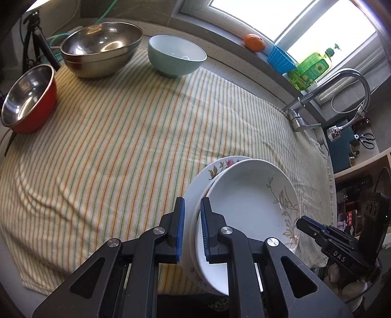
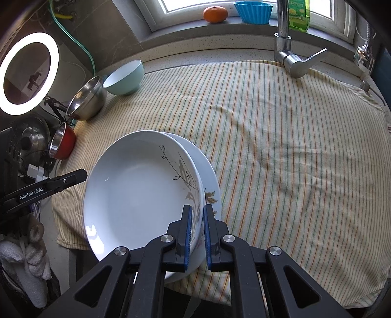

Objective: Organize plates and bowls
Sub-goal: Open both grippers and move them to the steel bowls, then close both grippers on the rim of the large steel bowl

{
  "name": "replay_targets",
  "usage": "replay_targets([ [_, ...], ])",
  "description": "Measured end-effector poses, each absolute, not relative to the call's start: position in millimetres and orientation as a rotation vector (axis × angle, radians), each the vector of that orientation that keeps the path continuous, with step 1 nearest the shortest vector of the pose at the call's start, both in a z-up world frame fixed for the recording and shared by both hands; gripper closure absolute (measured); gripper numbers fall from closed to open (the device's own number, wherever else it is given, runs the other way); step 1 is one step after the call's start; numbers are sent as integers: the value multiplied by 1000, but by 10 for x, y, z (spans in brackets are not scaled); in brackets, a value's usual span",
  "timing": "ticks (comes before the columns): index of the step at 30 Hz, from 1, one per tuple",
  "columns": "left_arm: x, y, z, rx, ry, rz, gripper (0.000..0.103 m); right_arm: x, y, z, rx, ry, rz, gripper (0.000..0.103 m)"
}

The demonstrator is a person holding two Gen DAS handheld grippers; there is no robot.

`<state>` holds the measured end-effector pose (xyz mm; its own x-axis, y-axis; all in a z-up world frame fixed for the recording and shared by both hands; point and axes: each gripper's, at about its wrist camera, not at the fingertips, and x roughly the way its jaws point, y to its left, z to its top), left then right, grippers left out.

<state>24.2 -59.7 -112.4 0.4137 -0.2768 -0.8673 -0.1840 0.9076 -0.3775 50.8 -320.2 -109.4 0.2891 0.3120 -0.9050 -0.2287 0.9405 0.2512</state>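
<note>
Two white plates are stacked: a deep plate with a grey leaf pattern [image 1: 251, 198] [image 2: 136, 190] on a flowered plate [image 1: 212, 171] [image 2: 210, 186]. My left gripper [image 1: 192, 227] is shut on the stack's near rim. My right gripper [image 2: 197, 234] is shut on the opposite rim; it shows in the left wrist view [image 1: 310, 226]. The stack is held tilted above the striped cloth [image 1: 122, 137] [image 2: 281, 146]. A large steel bowl [image 1: 101, 47] [image 2: 88, 100], a pale green bowl [image 1: 177, 55] [image 2: 124, 77] and a red steel-lined bowl [image 1: 29, 97] [image 2: 62, 140] sit at the cloth's far side.
A faucet [image 1: 337, 90] [image 2: 290, 51] stands at the cloth's edge. An orange [image 1: 254, 42] [image 2: 215, 13], a blue cup [image 1: 279, 60] [image 2: 254, 11] and a green soap bottle [image 1: 312, 67] sit on the windowsill. A ring light [image 2: 29, 73] stands left. Shelves [image 1: 361, 186] are at right.
</note>
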Motion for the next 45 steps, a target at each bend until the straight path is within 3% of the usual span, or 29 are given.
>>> replay_targets([
  [19,-118,-133,-861,-476,1045,67,92,524,-2884,-666,77,1104,431,87],
  [32,76,765,-704,-574,953,141,91,949,-1998,-375,72,1021,492,80],
  [45,527,1205,-715,-557,889,185,91,1669,-970,-332,30,1026,559,80],
])
